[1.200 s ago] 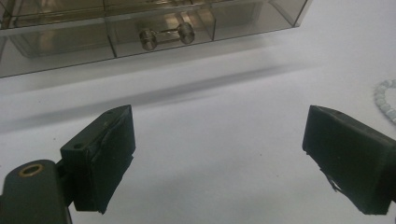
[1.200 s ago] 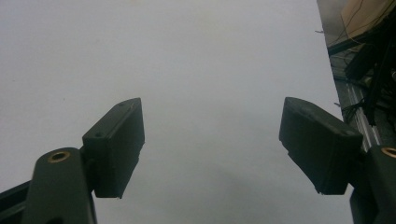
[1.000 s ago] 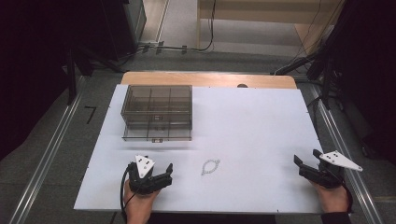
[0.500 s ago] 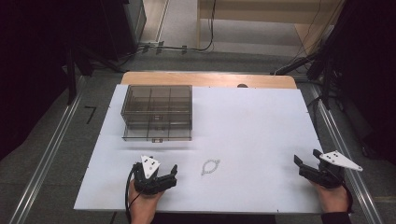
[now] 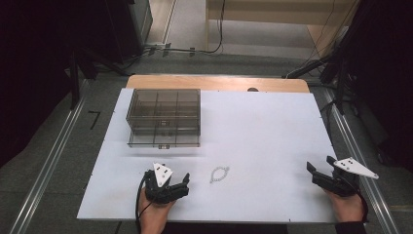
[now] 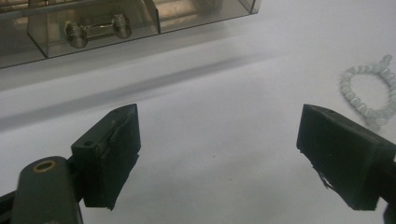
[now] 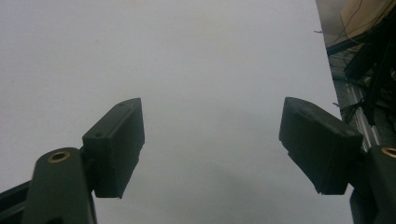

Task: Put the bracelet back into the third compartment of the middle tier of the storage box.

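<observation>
Tongs gape wide on both sides, left tongs point(image 5: 168, 186) near the bracelet point(image 5: 219, 174), likely readying a pickup, right tongs point(image 5: 327, 176) idle at the counter point(image 5: 263, 126) edge.

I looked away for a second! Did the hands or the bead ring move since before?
Only a little. The left gripper slid toward the person's edge of the table and slightly right, ending nearer the bead bracelet. Its jaws stand open and hold nothing. The right gripper stayed put near the right edge, also open. The bracelet and the clear drawer box haven't moved, and nothing was picked up or dropped.
</observation>
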The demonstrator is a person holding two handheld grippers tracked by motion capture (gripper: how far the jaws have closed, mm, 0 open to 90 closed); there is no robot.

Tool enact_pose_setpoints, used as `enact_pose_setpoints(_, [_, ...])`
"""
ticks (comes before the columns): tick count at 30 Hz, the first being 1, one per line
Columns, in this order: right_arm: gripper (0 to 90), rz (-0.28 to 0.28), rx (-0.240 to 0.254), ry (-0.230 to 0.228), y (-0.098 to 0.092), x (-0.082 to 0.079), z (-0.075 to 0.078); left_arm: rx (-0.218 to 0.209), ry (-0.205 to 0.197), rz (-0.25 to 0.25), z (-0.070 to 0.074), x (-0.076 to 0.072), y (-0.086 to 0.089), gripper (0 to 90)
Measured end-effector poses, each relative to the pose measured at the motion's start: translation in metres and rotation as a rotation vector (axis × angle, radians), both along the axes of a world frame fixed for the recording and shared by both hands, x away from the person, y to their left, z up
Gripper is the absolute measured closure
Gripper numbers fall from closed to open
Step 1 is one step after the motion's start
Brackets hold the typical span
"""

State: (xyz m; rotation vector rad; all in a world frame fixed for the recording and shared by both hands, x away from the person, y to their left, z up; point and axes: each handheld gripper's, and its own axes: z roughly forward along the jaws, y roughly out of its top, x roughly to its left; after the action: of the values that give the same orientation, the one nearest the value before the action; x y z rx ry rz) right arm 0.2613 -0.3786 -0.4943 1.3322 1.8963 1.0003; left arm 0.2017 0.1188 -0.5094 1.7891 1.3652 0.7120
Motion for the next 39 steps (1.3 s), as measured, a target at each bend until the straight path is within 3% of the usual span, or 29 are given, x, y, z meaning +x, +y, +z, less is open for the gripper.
enact_pose_setpoints(7, [20.7, -0.003, 0.002, 0.000, 0.000, 0.000, 0.000, -0.010, 0.014, -0.020, -0.002, 0.001, -0.005, 17.9])
enact_pose_setpoints(18, [20.7, -0.003, 0.001, 0.000, 0.000, 0.000, 0.000, 0.019, 0.018, -0.051, -0.004, 0.001, -0.017, 19.8])
enact_pose_setpoints(39, [20.7, -0.006, 0.003, 0.001, -0.001, 0.000, 0.000, -0.002, 0.014, -0.065, -0.006, 0.003, -0.023, 23.8])
